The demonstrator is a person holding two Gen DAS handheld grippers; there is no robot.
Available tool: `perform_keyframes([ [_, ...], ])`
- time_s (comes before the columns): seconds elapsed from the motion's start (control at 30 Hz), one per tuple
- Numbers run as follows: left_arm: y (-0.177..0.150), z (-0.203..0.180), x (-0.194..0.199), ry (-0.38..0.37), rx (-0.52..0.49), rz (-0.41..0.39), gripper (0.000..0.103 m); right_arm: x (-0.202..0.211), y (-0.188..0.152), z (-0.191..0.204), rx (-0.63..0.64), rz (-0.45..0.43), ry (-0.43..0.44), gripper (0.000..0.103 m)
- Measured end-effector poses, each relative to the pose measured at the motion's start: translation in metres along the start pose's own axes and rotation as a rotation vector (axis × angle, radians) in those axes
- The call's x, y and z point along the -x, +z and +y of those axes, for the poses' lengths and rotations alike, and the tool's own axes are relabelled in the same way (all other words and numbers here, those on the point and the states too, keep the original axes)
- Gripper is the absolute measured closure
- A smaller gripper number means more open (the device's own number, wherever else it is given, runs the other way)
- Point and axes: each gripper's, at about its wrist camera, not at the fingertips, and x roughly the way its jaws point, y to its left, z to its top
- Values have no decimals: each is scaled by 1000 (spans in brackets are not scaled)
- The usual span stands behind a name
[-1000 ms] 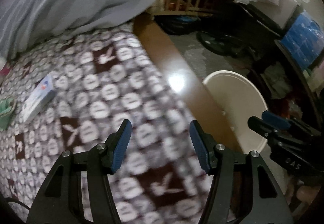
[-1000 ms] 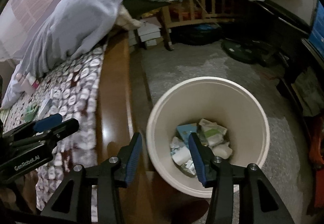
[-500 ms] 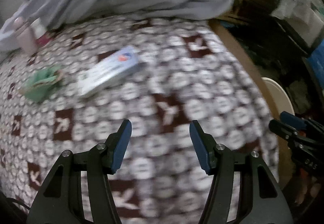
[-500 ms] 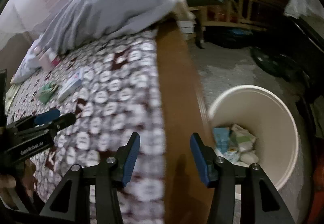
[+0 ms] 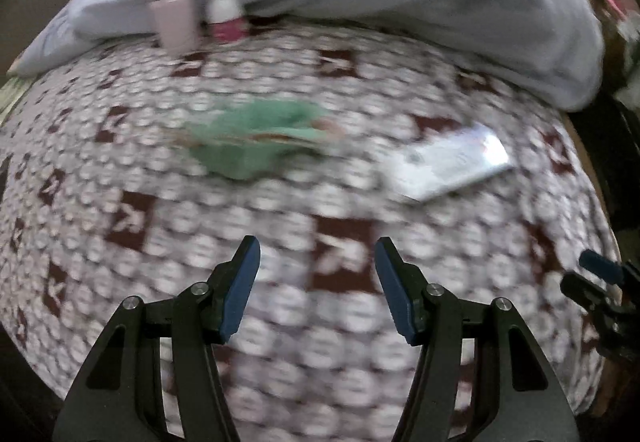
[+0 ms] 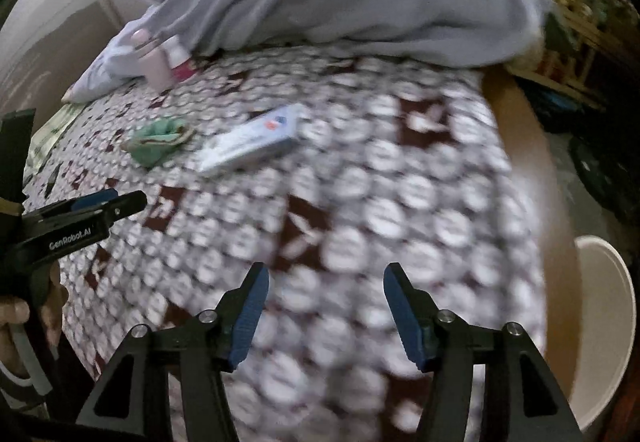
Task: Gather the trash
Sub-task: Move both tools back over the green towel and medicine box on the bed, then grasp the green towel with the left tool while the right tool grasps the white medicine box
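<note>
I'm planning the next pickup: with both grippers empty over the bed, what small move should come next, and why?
Probably ease the left gripper forward and down to the crumpled green wrapper. It lies loose on the bedspread ahead of the open, empty jaws, with the flat box further right.

Crumpled wrapper (image 5: 256, 140) left of flat box (image 5: 450, 164) on bedspread (image 5: 320, 82) — bottles (image 5: 172, 8) behind.

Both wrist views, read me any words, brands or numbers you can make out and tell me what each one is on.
"GenRobot.AI": on the side of the left gripper, seen in the right wrist view.
Flat box on the bedspread: it has printing and a red and blue mark, too blurred to read in either view.
Nothing else is readable.
</note>
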Motion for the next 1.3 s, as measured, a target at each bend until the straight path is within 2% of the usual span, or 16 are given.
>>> perform_keyframes([
  [0.27,35,60,-16,28,105,-5,45,-48,41,34,4,42,69,46],
  [0.37,50,79,-23,25,156,-8,45,-68,59,33,-28,63,97,46],
  [0.53,65,97,-30,19,188,-15,45,-107,104,28,-113,89,129,45],
  [0.63,70,105,-36,-7,204,-12,45,-127,131,35,-123,80,113,45],
  [0.77,74,108,-42,-75,207,-10,45,-146,155,57,-82,61,54,38],
  [0.87,77,108,-48,-120,201,-6,43,-156,158,74,-40,42,-9,27],
  [1.0,85,103,-60,-142,190,1,38,-168,148,95,105,21,-131,27],
  [1.07,90,99,-71,-148,178,15,35,-163,138,97,157,0,-148,40],
  [1.17,92,90,-88,-166,154,39,35,-146,125,85,163,-12,-102,54],
  [1.23,88,81,-93,-151,107,60,32,-136,118,78,158,-16,-66,55],
  [1.3,80,69,-91,-125,36,39,27,-126,109,71,152,-18,-24,56],
])
